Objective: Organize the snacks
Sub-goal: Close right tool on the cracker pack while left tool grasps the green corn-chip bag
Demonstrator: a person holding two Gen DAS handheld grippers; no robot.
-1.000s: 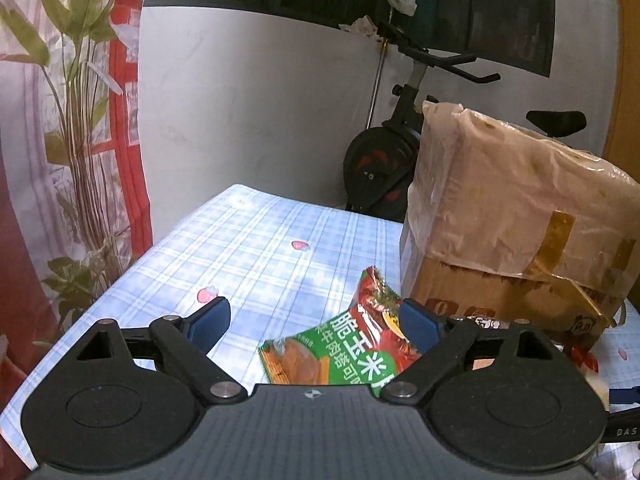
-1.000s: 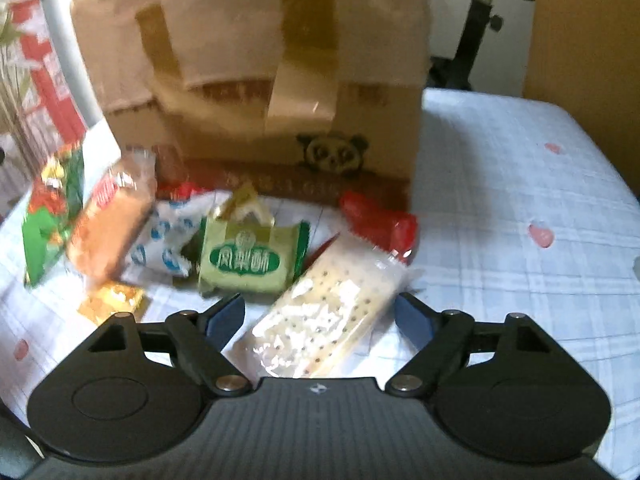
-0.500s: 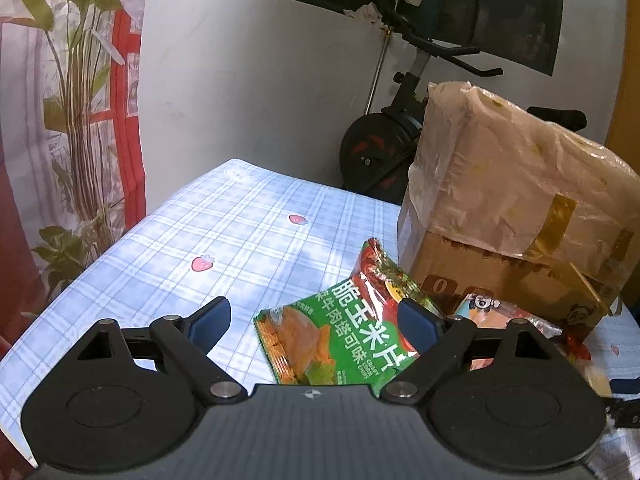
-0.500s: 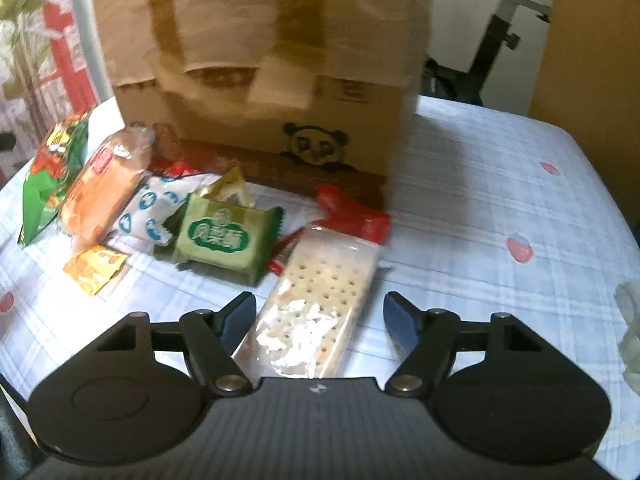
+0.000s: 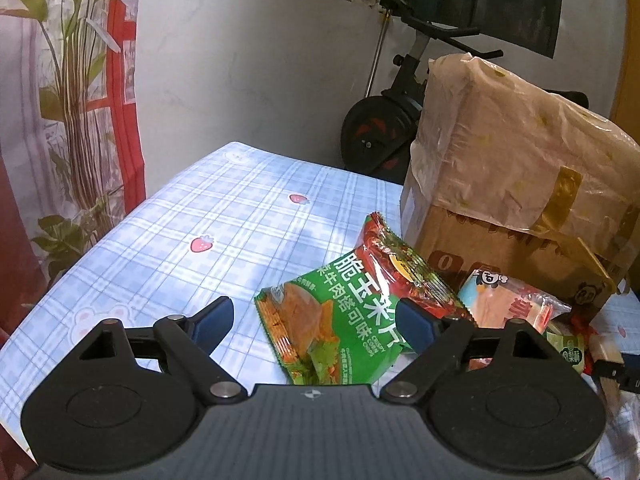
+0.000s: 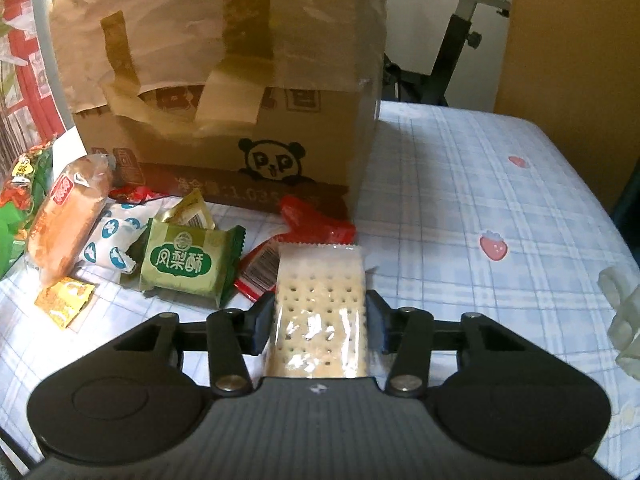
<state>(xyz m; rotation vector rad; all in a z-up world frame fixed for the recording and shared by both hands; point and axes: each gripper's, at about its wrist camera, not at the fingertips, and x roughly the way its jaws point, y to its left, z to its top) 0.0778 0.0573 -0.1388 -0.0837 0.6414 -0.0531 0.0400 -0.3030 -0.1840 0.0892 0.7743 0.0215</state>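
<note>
My right gripper (image 6: pixel 318 322) is shut on a clear pack of crackers (image 6: pixel 320 304), both pads against its sides. Left of it lie a green pineapple-cake pack (image 6: pixel 188 266), a white-and-blue wrapper (image 6: pixel 112 240), a bread roll pack (image 6: pixel 70 216), a small yellow sachet (image 6: pixel 64 300) and red wrappers (image 6: pixel 316 224). My left gripper (image 5: pixel 316 320) is open over a green-and-red corn chip bag (image 5: pixel 352 300), its right finger resting in front of the bag. The bread pack (image 5: pixel 508 300) lies right of it.
A tall taped cardboard box (image 6: pixel 224 88) with a panda print stands behind the snacks; it also shows in the left wrist view (image 5: pixel 520 184). The table has a blue checked cloth (image 6: pixel 480 200). A whitish object (image 6: pixel 624 320) lies at the right edge. An exercise bike (image 5: pixel 384 120) stands behind.
My right gripper has closed from open onto the cracker pack, which now lies straight between the fingers. My left gripper has shifted so the chip bag sits more fully between its fingers.
</note>
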